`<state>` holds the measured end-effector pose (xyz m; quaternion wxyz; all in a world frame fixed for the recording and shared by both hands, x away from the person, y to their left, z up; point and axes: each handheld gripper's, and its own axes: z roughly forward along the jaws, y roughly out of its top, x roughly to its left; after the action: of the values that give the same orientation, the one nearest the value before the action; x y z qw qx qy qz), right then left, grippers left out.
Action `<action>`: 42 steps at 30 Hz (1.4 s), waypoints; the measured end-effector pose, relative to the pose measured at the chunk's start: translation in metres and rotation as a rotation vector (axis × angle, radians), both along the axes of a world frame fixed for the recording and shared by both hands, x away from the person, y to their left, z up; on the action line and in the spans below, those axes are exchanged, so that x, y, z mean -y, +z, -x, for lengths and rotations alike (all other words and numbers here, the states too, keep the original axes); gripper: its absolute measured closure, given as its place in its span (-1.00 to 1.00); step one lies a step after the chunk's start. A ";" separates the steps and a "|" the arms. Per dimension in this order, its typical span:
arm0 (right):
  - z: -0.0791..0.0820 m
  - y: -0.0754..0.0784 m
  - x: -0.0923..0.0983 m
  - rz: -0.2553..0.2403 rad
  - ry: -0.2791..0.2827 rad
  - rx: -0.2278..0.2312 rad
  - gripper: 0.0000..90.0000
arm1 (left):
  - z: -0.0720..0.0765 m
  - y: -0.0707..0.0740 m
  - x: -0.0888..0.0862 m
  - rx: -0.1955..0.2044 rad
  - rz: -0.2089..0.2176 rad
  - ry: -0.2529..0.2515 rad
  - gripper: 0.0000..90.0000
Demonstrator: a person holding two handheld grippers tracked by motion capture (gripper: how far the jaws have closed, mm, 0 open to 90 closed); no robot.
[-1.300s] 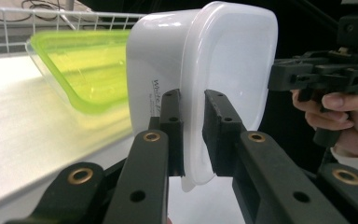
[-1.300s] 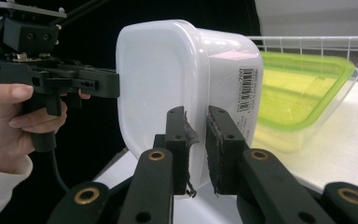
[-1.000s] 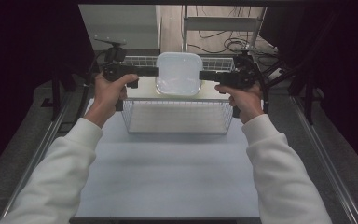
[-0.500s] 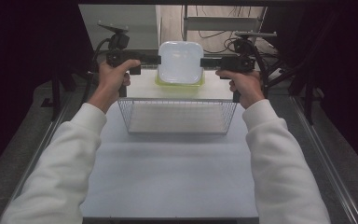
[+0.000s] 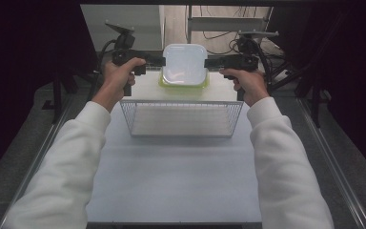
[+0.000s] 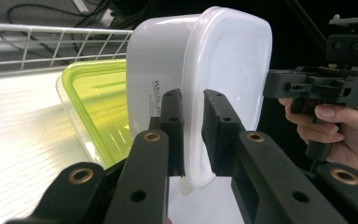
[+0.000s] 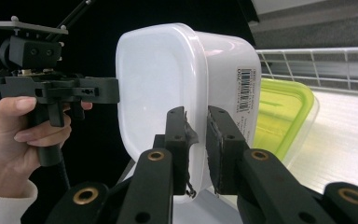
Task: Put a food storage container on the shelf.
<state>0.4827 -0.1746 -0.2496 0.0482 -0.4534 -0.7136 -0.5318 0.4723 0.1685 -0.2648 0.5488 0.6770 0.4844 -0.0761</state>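
Both grippers are clamped on the rim of the white square plastic container [image 5: 185,64] — left gripper [image 5: 158,61] on one side, right gripper [image 5: 209,62] on the opposite. It's held up just above a clear tub with a lime-green lid [image 5: 183,83], beyond the wire basket [image 5: 182,118].

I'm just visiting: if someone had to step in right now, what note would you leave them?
Left gripper: shut on the rim of the white container.
Right gripper: shut on the opposite rim.
The white container is lifted, held between both, above the green-lidded container lying beyond the wire basket on the table.
Done: container gripped and raised.
Left: probably setting it down somewhere; where is not clear.
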 end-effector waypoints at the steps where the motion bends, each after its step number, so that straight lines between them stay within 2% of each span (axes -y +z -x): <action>1: -0.002 -0.001 0.001 -0.011 -0.004 -0.011 0.74 | -0.001 -0.001 0.000 -0.007 0.007 -0.002 0.75; 5: -0.008 -0.004 0.004 -0.038 -0.015 -0.048 0.72 | -0.007 -0.002 -0.001 -0.045 0.056 0.002 0.76; 13: -0.023 -0.007 0.003 -0.080 -0.053 -0.086 0.67 | -0.024 -0.010 -0.007 -0.138 0.152 0.012 0.76; 16: -0.029 -0.011 0.003 -0.102 -0.060 -0.108 0.64 | -0.031 -0.014 -0.008 -0.157 0.182 0.021 0.74; 22: -0.038 -0.020 0.002 -0.126 -0.069 -0.153 0.55 | -0.038 -0.021 -0.008 -0.174 0.182 0.051 0.66; 31: -0.040 -0.022 0.001 -0.140 -0.069 -0.149 0.54 | -0.037 -0.023 -0.009 -0.158 0.188 0.055 0.65; 35: -0.038 -0.022 0.000 -0.131 -0.064 -0.135 0.49 | -0.035 -0.022 -0.006 -0.142 0.181 0.057 0.57; 38: -0.037 -0.021 -0.001 -0.113 -0.050 -0.103 0.33 | -0.033 -0.020 -0.004 -0.113 0.176 0.071 0.36; 42: -0.032 -0.015 -0.002 -0.093 -0.062 -0.003 0.07 | -0.027 -0.014 -0.007 -0.046 0.153 0.100 0.13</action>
<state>0.5150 -0.1728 -0.2645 0.0540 -0.4735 -0.6736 -0.5649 0.4990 0.1756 -0.2786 0.5907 0.6064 0.5226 -0.1009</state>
